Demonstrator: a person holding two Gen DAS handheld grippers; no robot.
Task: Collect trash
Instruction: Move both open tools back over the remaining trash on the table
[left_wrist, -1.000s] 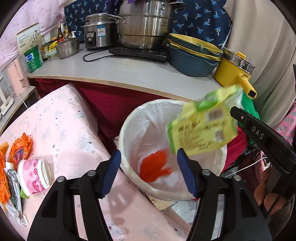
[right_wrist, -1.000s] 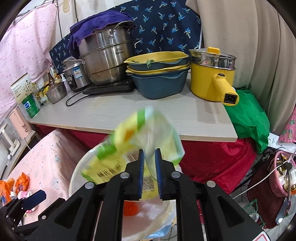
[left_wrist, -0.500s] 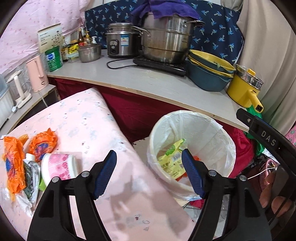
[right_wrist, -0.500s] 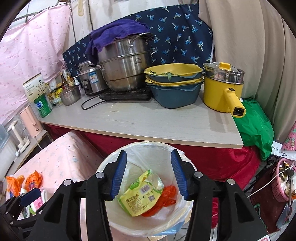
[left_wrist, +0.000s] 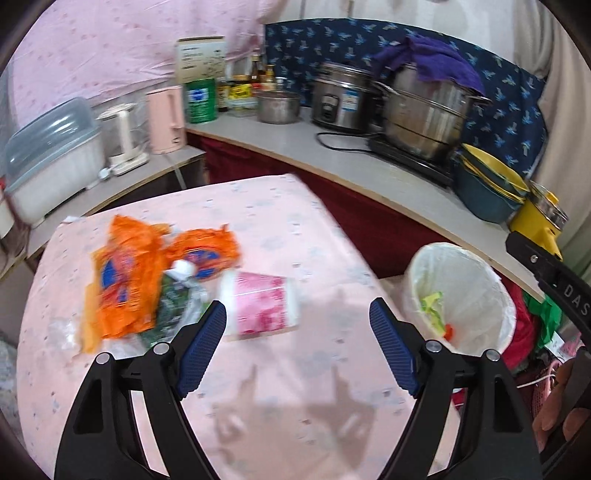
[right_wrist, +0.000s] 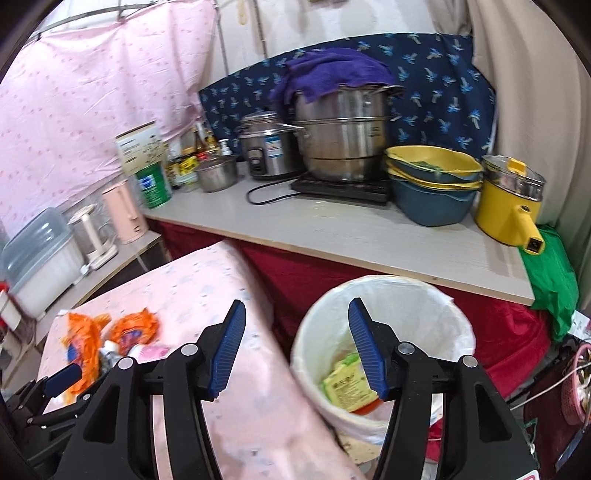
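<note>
A white-lined trash bin (right_wrist: 388, 284) stands on the floor beside the pink-clothed table (left_wrist: 277, 221). Inside it lie a yellow-green packet (right_wrist: 347, 384) and an orange wrapper (right_wrist: 369, 404). On the table lie two orange wrappers (left_wrist: 125, 280), a green and white wrapper (left_wrist: 173, 306) and a pink paper cup (left_wrist: 262, 302) on its side. My left gripper (left_wrist: 297, 314) hovers over the table just right of the cup, its jaws opening with nothing between them. My right gripper (right_wrist: 296, 306) hangs over the gap between table and bin, jaws opening and empty.
A grey counter (right_wrist: 369, 236) behind the bin carries a steel pot (right_wrist: 343, 133), a rice cooker (right_wrist: 269, 147), stacked basins (right_wrist: 432, 184) and a yellow pot (right_wrist: 506, 206). A pink kettle (left_wrist: 166, 118) and a plastic box (left_wrist: 51, 155) stand on a lower shelf to the left.
The right gripper opened and the yellow-green packet fell into the bin. Both grippers then swung left, away from the bin and toward the trash on the table.
</note>
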